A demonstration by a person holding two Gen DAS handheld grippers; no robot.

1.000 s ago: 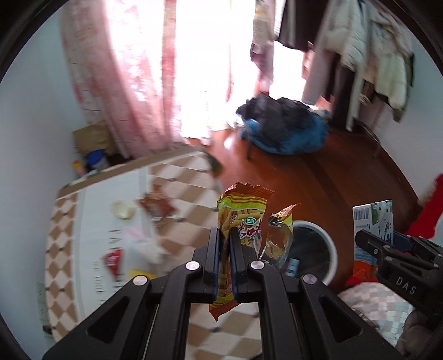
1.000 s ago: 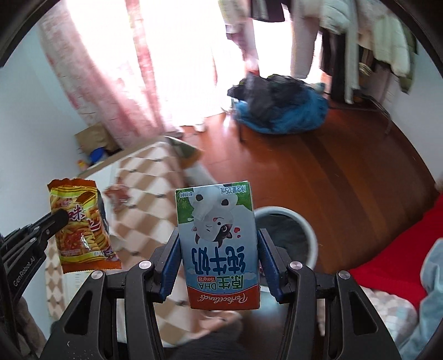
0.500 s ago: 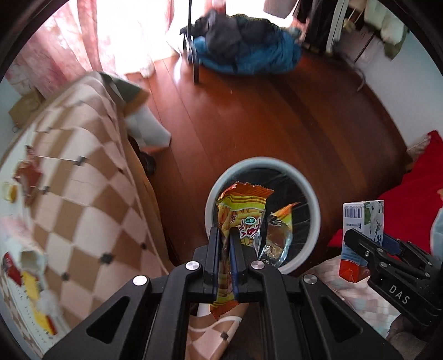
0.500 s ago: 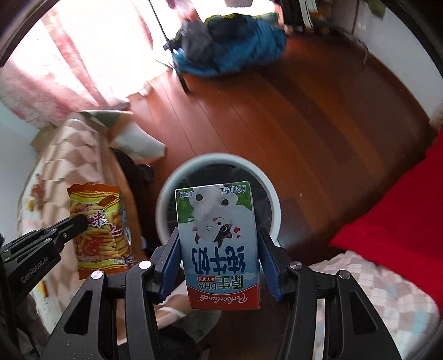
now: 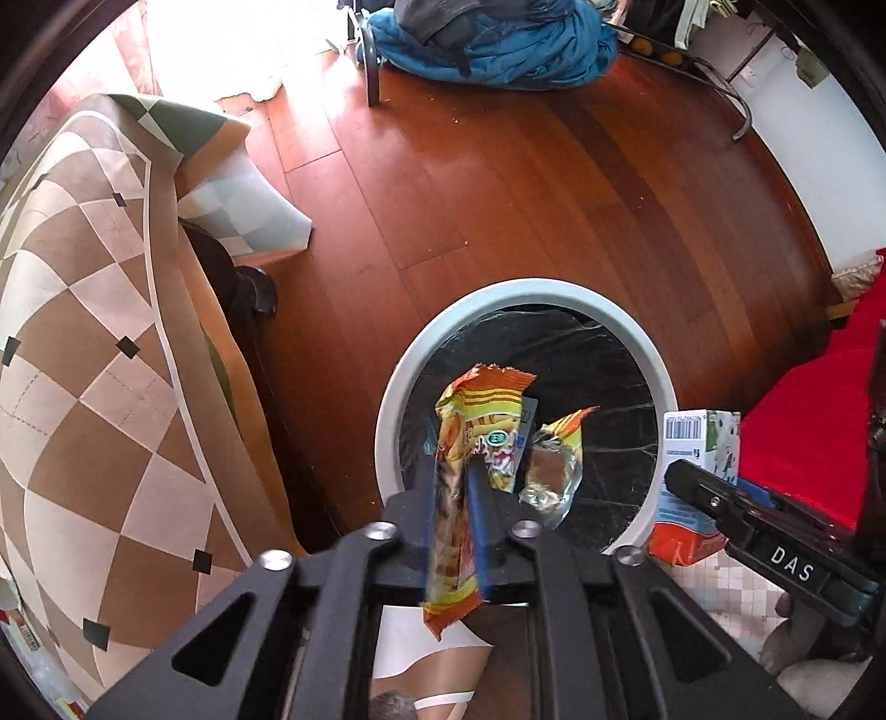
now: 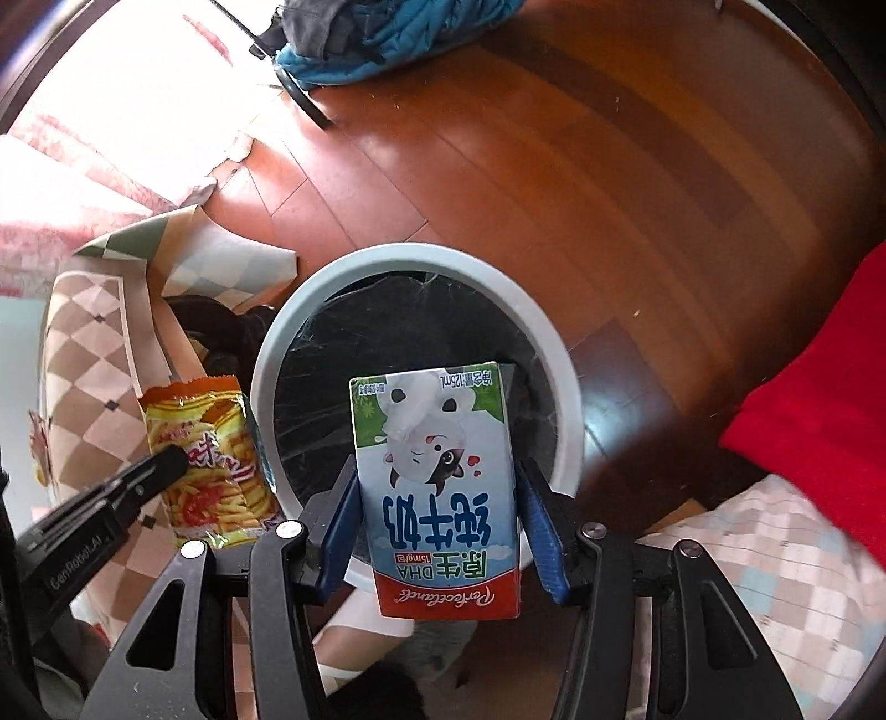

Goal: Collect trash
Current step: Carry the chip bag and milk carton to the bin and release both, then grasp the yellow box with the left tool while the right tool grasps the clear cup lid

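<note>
My left gripper is shut on a yellow and orange snack wrapper and holds it over the near left part of a round white trash bin lined with a black bag. The wrapper also shows in the right wrist view, beside the bin's left rim. My right gripper is shut on a small milk carton with a cow picture, held above the bin. The carton appears in the left wrist view at the bin's right rim.
A table with a brown checkered cloth stands left of the bin. The floor is red-brown wood. A blue and grey clothes pile lies on a chair at the back. Red fabric and a checkered cushion lie at the right.
Both grippers have tilted down and moved from facing the room to over the trash bin, which now looks larger and closer. Both still hold their items.
</note>
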